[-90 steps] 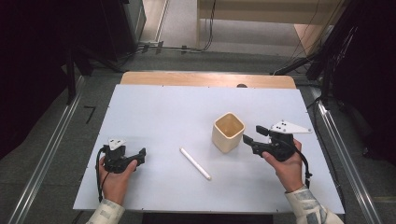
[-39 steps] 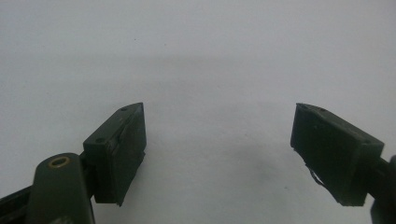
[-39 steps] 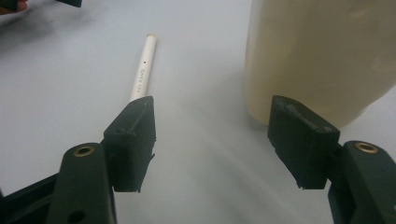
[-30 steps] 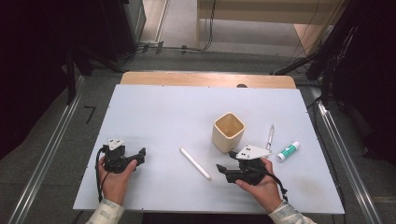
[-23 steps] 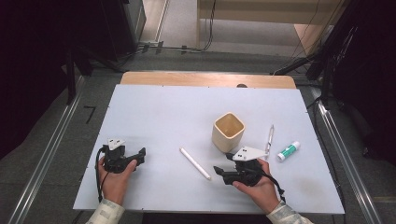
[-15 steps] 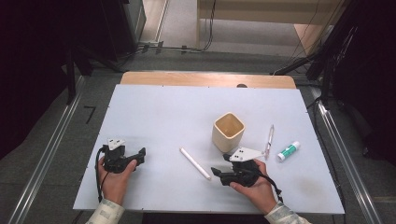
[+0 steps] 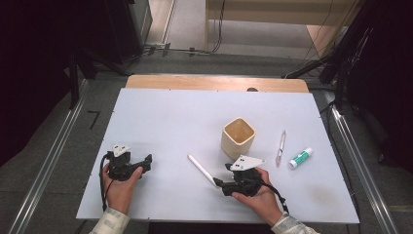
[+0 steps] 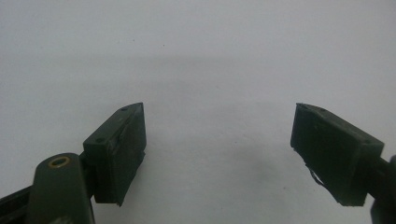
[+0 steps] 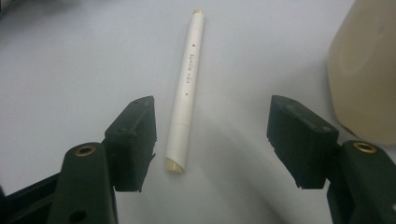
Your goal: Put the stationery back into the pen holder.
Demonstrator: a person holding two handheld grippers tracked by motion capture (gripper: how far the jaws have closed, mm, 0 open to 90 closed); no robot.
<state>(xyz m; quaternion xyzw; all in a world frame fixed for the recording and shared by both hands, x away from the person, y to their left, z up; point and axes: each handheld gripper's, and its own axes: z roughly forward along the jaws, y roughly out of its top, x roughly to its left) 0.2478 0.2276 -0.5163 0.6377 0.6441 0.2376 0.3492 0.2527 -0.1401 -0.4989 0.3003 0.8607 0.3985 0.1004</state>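
The right claw (image 7: 217, 183) is lining up on the white pen (image 9: 186, 95) — the reach step, with no grip made yet. Its jaws are standing wide apart and holding nothing; in the right gripper view the pen's near end is lying between them, closer to the left jaw. The pen is resting flat on the tabletop (image 7: 170, 117), just beside the cup (image 7: 238, 137). Next, I judge, the claw is needing to ease forward a little, centre on the barrel and close. The left claw (image 7: 148, 161) is waiting well apart, wide open and empty, over bare tabletop.
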